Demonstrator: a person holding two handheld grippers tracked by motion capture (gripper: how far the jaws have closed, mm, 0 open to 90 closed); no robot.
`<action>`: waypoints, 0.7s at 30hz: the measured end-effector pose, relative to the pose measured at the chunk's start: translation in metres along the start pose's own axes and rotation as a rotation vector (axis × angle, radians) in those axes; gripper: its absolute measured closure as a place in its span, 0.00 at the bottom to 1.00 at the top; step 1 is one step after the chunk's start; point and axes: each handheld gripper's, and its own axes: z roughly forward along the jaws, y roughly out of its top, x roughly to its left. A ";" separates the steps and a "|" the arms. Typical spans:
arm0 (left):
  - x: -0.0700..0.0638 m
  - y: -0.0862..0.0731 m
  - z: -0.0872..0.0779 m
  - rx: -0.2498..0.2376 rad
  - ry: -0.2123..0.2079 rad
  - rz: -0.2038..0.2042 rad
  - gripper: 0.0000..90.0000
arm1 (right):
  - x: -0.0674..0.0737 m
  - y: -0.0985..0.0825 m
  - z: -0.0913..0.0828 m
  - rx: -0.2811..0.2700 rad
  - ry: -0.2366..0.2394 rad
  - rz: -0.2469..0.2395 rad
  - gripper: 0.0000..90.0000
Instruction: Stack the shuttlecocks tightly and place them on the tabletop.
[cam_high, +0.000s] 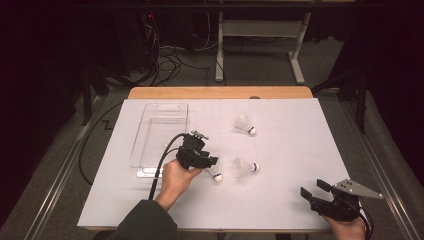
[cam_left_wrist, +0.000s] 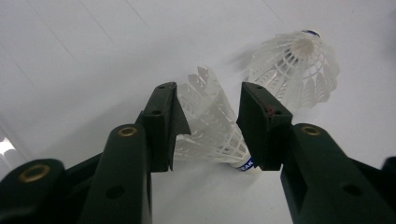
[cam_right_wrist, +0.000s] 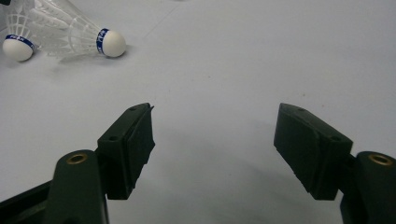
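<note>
our left claw (cam_left_wrist: 208, 128) straddles a shuttlecock (cam_left_wrist: 212, 133) lying on its side on the white bench (cam_high: 280, 200), near the clear tray (cam_high: 159, 140). its long axis runs along the jaws, cork towards us, feathers away. the pads flank the feathers; we cannot tell whether they press. our right claw (cam_right_wrist: 215, 140) stands wide over bare bench, a second shuttlecock (cam_right_wrist: 74, 35) well ahead of it.

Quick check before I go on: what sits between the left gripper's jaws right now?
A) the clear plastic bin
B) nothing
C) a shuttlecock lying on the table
C: in the left gripper view the left gripper has its jaws on either side of a white shuttlecock lying on the table.
</note>
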 end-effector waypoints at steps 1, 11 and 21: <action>0.000 0.000 0.000 0.000 0.000 0.000 0.65 | 0.000 0.000 0.000 0.000 0.000 0.000 0.32; -0.001 0.000 -0.001 0.002 -0.016 0.007 0.76 | 0.000 0.000 0.000 0.000 0.003 0.001 0.32; -0.007 -0.001 -0.003 0.014 -0.051 0.039 0.89 | 0.000 0.000 0.000 -0.002 0.001 -0.001 0.32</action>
